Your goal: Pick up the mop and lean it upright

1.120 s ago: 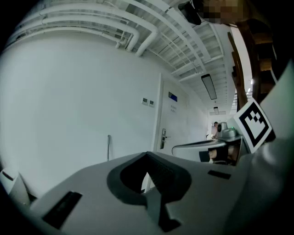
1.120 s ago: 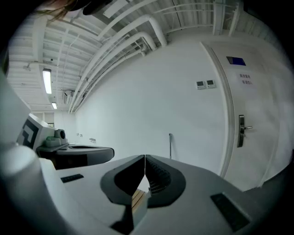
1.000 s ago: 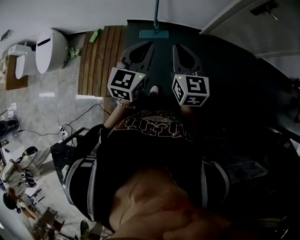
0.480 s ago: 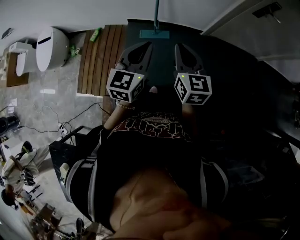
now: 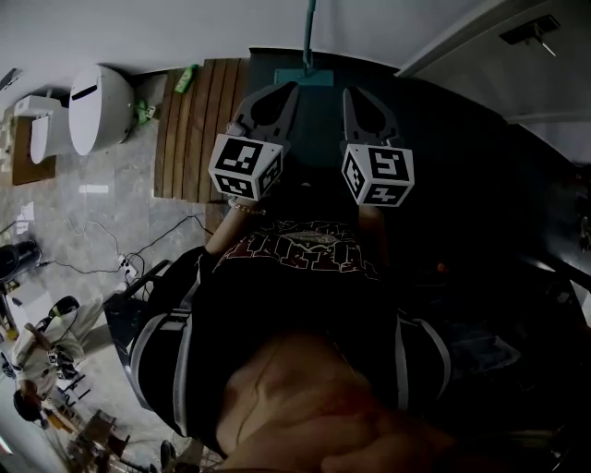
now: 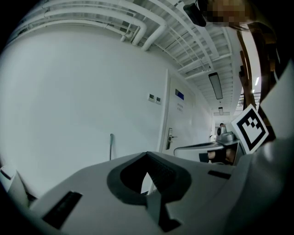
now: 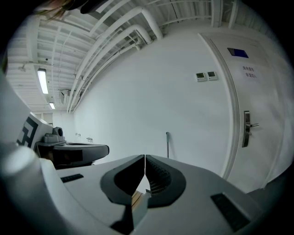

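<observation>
In the head view my left gripper (image 5: 295, 86) and right gripper (image 5: 348, 91) sit side by side in the upper middle of the frame. Both point toward the top edge. Each is clenched with its jaws together and nothing between them, which the left gripper view (image 6: 147, 154) and the right gripper view (image 7: 145, 157) show plainly.

The mop (image 5: 308, 28) stands past the tips, at the top centre of the head view. Its flat head is on the dark floor and its handle rises against the white wall (image 5: 185, 28), apart from both grippers.

In the left gripper view the handle (image 6: 111, 146) shows just left of centre above the jaws. In the right gripper view it (image 7: 167, 144) stands just right of centre.

A wooden slatted mat (image 5: 205, 120) lies left of my left gripper.
</observation>
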`<state>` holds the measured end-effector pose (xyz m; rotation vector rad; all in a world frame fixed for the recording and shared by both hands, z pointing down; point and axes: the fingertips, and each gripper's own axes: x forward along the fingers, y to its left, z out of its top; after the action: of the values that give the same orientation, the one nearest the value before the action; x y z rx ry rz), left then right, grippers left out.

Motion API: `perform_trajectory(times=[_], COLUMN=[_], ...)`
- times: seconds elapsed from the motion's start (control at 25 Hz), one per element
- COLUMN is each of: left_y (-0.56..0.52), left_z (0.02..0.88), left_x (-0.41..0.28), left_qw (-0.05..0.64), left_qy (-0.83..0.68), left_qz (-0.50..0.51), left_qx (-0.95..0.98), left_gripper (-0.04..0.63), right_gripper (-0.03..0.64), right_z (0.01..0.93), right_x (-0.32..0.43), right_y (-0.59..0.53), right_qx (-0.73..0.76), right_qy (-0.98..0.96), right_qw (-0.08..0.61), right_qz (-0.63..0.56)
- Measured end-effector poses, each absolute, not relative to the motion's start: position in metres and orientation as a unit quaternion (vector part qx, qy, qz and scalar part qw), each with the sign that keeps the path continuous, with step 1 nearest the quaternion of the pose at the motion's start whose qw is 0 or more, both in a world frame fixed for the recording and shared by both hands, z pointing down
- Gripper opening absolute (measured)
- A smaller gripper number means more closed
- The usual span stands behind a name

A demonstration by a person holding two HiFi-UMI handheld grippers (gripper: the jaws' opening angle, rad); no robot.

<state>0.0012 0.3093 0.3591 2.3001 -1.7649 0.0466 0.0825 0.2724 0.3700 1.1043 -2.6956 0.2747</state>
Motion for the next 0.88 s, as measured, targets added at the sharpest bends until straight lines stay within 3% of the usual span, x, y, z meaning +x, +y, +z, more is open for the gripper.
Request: perform_trajectory(times=[0.88], left_y=[0.205], left_z=[0.372], left_x=[-0.127], left_qw=[0.144], left_qy=[-0.546], left_qz=[0.022], left_qx=[0.825], left_gripper=[0.037], right_gripper=[0.02], right_z=[0.375], right_x=[-0.058], right_y=[0.179], right_qx=[0.409], right_qy=[-0.899], right_qw=[0.13], right_qz=[0.09])
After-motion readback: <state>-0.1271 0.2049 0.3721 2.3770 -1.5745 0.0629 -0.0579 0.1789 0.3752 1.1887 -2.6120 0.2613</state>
